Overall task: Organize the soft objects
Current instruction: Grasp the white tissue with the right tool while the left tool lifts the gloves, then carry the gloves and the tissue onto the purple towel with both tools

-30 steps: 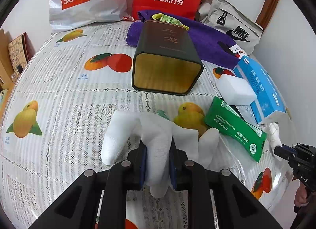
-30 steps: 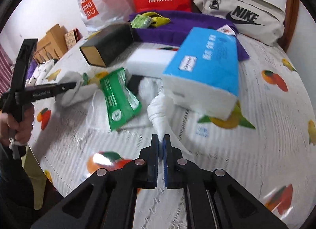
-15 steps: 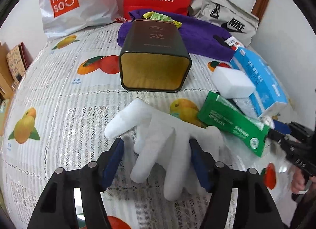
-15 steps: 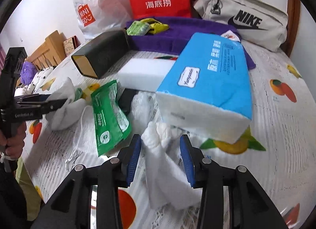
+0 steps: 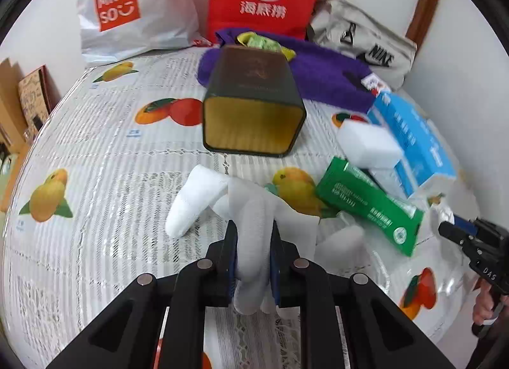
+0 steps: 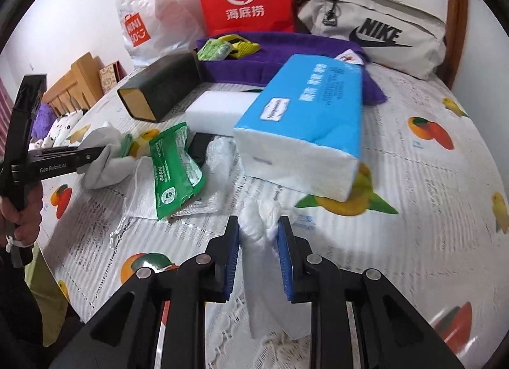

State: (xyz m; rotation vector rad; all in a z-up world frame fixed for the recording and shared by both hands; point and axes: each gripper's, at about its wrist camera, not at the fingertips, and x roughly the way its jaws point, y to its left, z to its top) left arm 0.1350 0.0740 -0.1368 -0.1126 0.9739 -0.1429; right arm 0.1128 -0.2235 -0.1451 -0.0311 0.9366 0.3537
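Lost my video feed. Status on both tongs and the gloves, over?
Left tongs closing, pads pinching the white glove. Right tongs closing on the knotted white cloth. Green packet and blue tissue pack lie close by.

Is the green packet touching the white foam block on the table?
Touching. In the left wrist view the green packet has its upper corner tucked against the lower edge of the white foam block, with no tablecloth showing between them.
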